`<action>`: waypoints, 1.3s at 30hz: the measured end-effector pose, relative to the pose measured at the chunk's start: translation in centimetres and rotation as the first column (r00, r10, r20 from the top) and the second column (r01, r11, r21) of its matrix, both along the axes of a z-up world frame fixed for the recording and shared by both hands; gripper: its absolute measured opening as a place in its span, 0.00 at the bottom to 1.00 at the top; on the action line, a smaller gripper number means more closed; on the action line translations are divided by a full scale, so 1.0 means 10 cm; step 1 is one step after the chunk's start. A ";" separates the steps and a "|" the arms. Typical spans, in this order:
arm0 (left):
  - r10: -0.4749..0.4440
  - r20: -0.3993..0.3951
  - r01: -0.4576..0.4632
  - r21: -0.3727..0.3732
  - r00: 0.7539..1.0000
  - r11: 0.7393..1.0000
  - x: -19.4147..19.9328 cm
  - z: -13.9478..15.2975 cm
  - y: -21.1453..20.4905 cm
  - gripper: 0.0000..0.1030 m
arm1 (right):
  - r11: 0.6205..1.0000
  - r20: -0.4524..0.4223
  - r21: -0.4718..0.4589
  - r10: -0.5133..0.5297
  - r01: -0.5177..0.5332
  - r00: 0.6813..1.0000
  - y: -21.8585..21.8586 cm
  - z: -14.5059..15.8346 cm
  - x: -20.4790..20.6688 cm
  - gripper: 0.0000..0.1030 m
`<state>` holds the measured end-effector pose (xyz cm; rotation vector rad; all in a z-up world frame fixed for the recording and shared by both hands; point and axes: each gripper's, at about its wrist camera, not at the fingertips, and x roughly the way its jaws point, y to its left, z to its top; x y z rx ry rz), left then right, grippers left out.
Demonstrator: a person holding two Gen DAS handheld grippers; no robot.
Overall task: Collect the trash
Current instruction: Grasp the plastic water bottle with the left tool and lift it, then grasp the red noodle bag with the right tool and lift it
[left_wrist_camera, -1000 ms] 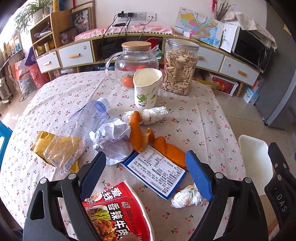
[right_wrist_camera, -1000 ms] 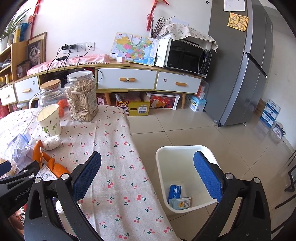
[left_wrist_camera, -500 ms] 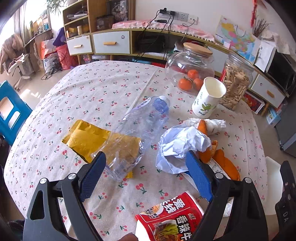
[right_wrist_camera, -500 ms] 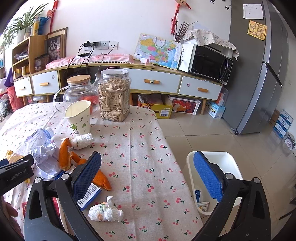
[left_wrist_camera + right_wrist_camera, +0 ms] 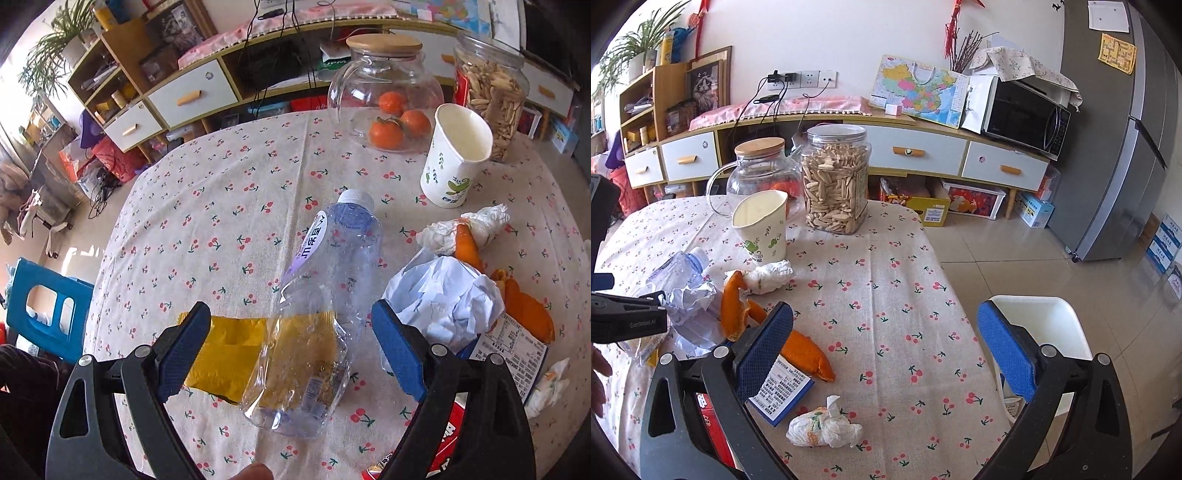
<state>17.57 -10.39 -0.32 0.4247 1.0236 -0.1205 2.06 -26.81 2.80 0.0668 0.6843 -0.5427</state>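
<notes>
Left gripper hangs released, its blue pads straddling the crushed clear bottle without touching it. That bottle lies on the cherry-print tablecloth, cap toward 12 o'clock, base over a yellow wrapper. At 3 o'clock sits crumpled white paper. Right gripper is also released, empty, with the white bin on the floor at 3 o'clock.

The left tool has swung left to straddle the crushed bottle, jaws wide; the right tool has swung from the white bin toward the worktop.
</notes>
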 end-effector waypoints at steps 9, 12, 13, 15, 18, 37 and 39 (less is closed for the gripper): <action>-0.043 -0.205 0.029 -0.069 0.978 0.997 0.48 -0.19 -0.14 0.67 | 0.991 -0.036 0.050 0.126 -0.124 0.991 0.06 -0.02 0.03 0.93; -0.031 -0.263 0.008 -0.088 0.964 0.996 0.49 -0.30 -0.12 0.62 | 0.979 -0.049 0.098 0.185 -0.180 0.982 0.12 -0.03 0.03 0.93; -0.028 -0.256 0.010 -0.073 0.966 0.997 0.47 -0.35 -0.11 0.63 | 0.975 -0.049 0.110 0.202 -0.195 0.978 0.14 -0.03 0.03 0.93; -0.005 -0.248 -0.025 -0.117 0.969 0.993 0.46 -0.35 -0.02 0.60 | 0.969 -0.052 0.119 0.225 -0.217 0.973 0.19 -0.03 0.01 0.93; 0.021 -0.174 -0.050 -0.164 0.985 0.985 0.34 -0.23 0.08 0.53 | 0.961 -0.047 0.119 0.255 -0.248 0.966 0.24 0.01 -0.04 0.93; 0.128 0.032 -0.104 -0.411 0.991 0.906 -0.74 0.46 0.86 0.53 | 0.828 -0.163 0.241 0.548 -0.506 0.820 1.20 -0.21 -0.33 0.93; 0.142 0.033 -0.116 -0.414 0.989 0.903 -0.74 0.46 0.93 0.53 | 0.816 -0.185 0.226 0.572 -0.531 0.799 1.31 -0.26 -0.34 0.93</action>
